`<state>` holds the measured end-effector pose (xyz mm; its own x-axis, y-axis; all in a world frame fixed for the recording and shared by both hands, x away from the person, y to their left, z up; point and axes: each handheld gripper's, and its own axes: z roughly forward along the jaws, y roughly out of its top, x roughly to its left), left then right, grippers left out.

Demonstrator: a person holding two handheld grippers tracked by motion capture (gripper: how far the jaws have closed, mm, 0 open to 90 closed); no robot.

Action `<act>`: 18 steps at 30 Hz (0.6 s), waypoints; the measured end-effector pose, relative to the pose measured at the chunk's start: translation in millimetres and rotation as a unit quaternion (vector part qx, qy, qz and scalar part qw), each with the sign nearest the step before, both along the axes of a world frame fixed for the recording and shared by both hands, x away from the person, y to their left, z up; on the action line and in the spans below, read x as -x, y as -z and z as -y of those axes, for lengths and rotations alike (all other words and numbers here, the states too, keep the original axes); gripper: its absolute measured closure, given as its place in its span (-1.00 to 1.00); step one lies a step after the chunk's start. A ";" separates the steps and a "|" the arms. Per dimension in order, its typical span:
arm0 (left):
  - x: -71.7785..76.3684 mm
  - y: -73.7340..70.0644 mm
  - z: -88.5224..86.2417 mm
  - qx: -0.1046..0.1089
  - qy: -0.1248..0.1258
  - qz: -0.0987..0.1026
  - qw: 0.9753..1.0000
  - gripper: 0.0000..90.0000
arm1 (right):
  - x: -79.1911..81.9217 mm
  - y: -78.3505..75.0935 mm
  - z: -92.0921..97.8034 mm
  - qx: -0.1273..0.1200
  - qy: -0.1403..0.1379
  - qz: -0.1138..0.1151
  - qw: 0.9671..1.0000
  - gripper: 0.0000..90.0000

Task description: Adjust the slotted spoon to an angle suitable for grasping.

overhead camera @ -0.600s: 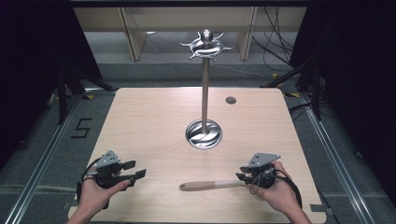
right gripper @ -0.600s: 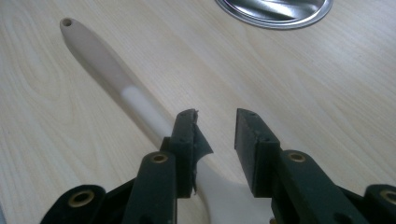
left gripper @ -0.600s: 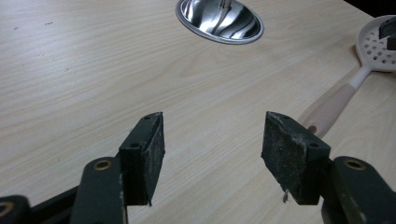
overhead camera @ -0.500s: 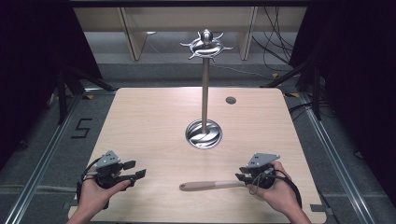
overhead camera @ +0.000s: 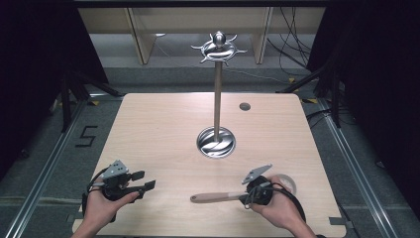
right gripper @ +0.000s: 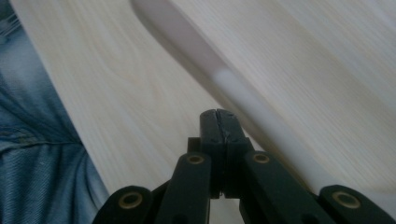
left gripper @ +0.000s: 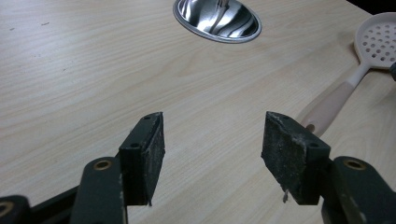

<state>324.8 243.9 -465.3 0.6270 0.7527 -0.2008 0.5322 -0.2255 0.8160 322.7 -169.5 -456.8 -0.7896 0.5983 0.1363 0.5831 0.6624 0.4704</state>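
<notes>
Wooden table [overhead camera: 163,124]: skimmer [left gripper: 348,74] lies near front edge. Right gripper [right gripper: 219,122] is closed empty beside handle; left gripper [left gripper: 210,140] is held wide open, empty. Jaws should be opened before handle is straddled.

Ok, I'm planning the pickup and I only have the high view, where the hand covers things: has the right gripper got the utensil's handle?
Observer: No. The right gripper is shut on nothing; the handle runs beside its jaws.
Operator: And the left one?
Observer: The left gripper is wide open, with bare table between its jaws.
Operator: What kind of head does the utensil have?
Observer: A white skimmer head with round holes.
</notes>
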 end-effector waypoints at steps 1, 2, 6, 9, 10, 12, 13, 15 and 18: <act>0.0 0.0 0.0 0.000 0.000 0.000 1.000 -0.15 | -0.4 0.3 -7.1 0.003 -0.011 0.000 1.000 1.00; 0.1 0.0 -0.1 -0.001 0.000 0.000 1.000 -0.15 | -1.7 1.1 -12.0 0.005 -0.022 0.005 1.000 1.00; 0.3 0.7 0.2 0.000 -0.001 -0.001 1.000 -0.15 | -11.3 -3.3 -27.6 0.007 -0.025 0.020 0.999 1.00; 0.6 0.8 0.5 -0.002 -0.002 0.000 1.000 -0.15 | -31.6 -10.4 -53.5 0.002 -0.009 0.020 1.000 1.00; 0.5 0.9 0.3 -0.002 -0.001 0.000 1.000 -0.15 | -35.1 -8.3 -59.1 0.004 -0.015 0.016 1.000 1.00; 0.5 1.2 -0.2 0.002 0.001 -0.001 1.000 -0.15 | -42.6 1.6 -74.5 0.021 -0.024 0.006 0.999 1.00; 0.5 1.2 -0.2 0.002 0.001 -0.001 1.000 -0.15 | -42.6 1.6 -74.5 0.021 -0.024 0.006 0.999 1.00; 0.6 1.0 -0.4 0.005 0.000 0.001 1.000 -0.15 | -47.7 10.4 -84.0 0.029 -0.025 -0.001 0.999 1.00; 0.7 0.7 -0.6 0.003 -0.001 0.000 1.000 -0.15 | -51.7 15.3 -90.7 0.041 -0.032 -0.003 0.999 1.00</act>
<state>324.1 244.5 -466.0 0.6257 0.7525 -0.2056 0.5329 -0.2199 0.8171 374.4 -78.8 -472.0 -0.8261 0.5557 0.0936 0.5408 0.7351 0.4088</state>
